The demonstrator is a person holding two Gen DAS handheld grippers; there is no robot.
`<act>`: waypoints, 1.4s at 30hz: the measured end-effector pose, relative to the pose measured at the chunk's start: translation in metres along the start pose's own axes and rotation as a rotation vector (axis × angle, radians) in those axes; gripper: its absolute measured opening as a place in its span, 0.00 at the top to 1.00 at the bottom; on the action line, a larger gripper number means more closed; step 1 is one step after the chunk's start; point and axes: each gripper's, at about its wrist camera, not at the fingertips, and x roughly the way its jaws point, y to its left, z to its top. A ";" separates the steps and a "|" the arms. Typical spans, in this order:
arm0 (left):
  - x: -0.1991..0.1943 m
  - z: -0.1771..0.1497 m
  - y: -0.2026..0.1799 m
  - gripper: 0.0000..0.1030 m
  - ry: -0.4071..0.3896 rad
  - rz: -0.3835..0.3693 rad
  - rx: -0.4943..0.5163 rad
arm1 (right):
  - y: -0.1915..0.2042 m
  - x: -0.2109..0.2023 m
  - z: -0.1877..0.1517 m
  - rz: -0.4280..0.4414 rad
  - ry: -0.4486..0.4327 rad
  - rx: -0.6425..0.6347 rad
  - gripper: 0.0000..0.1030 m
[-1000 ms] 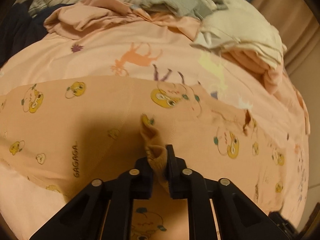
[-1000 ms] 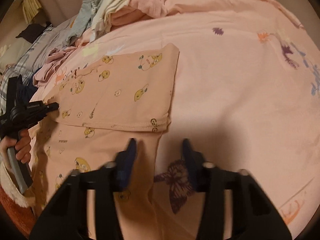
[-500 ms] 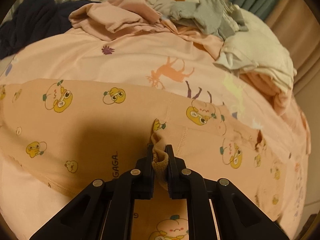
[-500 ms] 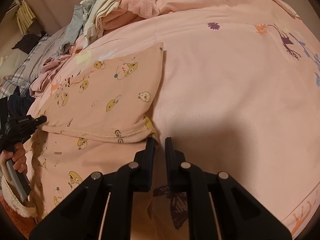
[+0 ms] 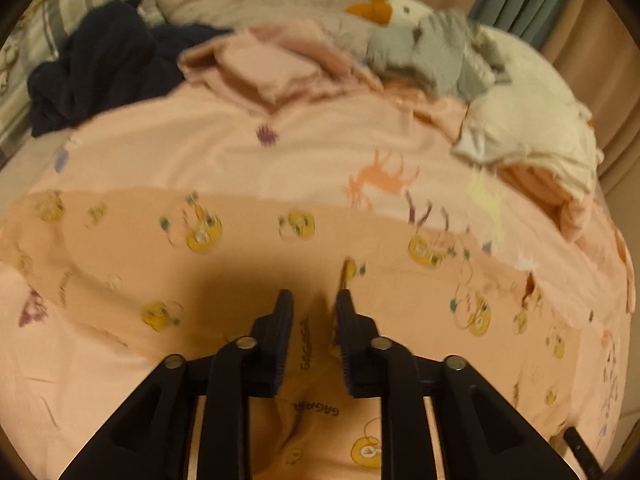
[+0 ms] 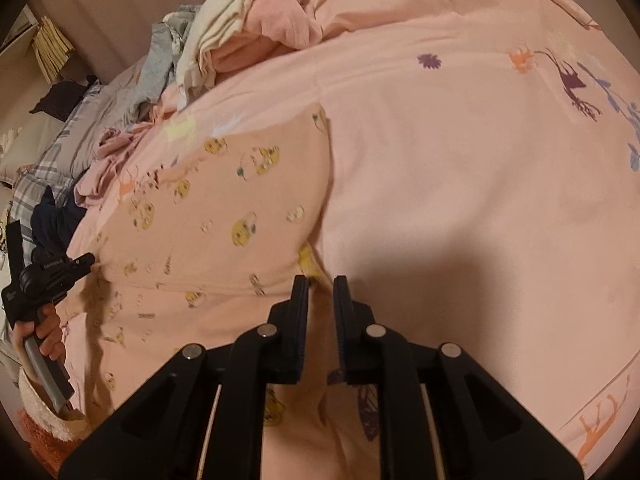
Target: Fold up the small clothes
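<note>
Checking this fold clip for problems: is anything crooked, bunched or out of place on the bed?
Nothing is damaged or spilled. The peach printed garment lies folded flat on the pink bedsheet, edges fairly even. The only clutter is the unfolded clothes pile and a dark garment at the far side, apart from the fold.

Both fisheye views are aimed steeply down along the fingers, close over the bed (image 5: 224,152) — the printed garment (image 6: 224,216), toward 12 o'clock, is shared.
</note>
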 end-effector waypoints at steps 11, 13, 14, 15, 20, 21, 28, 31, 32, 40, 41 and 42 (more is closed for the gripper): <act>0.048 -0.026 -0.050 0.78 0.095 0.010 0.168 | 0.005 0.032 -0.001 0.025 0.051 0.023 0.93; 0.045 -0.029 -0.042 0.80 0.053 -0.018 0.163 | 0.002 0.031 -0.007 0.024 0.065 -0.003 0.95; 0.044 -0.030 -0.039 0.81 0.051 -0.020 0.168 | 0.002 0.031 -0.008 0.024 0.068 -0.013 0.95; 0.042 -0.031 -0.035 0.84 0.047 -0.024 0.169 | 0.001 0.031 -0.009 0.020 0.073 -0.021 0.95; 0.031 -0.030 -0.015 0.85 0.070 -0.056 0.147 | 0.002 0.028 -0.014 -0.018 0.083 -0.034 0.95; 0.025 -0.029 -0.011 0.85 0.066 -0.051 0.140 | 0.003 0.026 -0.015 -0.026 0.087 -0.031 0.95; -0.012 -0.011 0.032 0.85 0.027 -0.168 0.031 | 0.022 0.006 0.005 0.032 0.059 -0.063 0.86; -0.014 -0.006 0.018 0.85 0.048 -0.288 0.078 | 0.025 0.010 0.030 0.058 0.046 -0.026 0.86; -0.014 -0.007 0.008 0.85 0.047 -0.319 0.103 | 0.025 0.016 0.042 0.076 0.047 -0.014 0.86; 0.053 -0.022 -0.042 0.87 0.133 -0.197 0.216 | 0.015 0.074 0.097 -0.046 0.077 0.062 0.91; 0.053 -0.023 -0.040 0.87 0.105 -0.214 0.221 | 0.009 0.082 0.098 -0.088 0.088 0.066 0.95; 0.052 -0.023 -0.038 0.87 0.102 -0.228 0.221 | 0.003 0.088 0.097 -0.099 0.092 0.069 1.00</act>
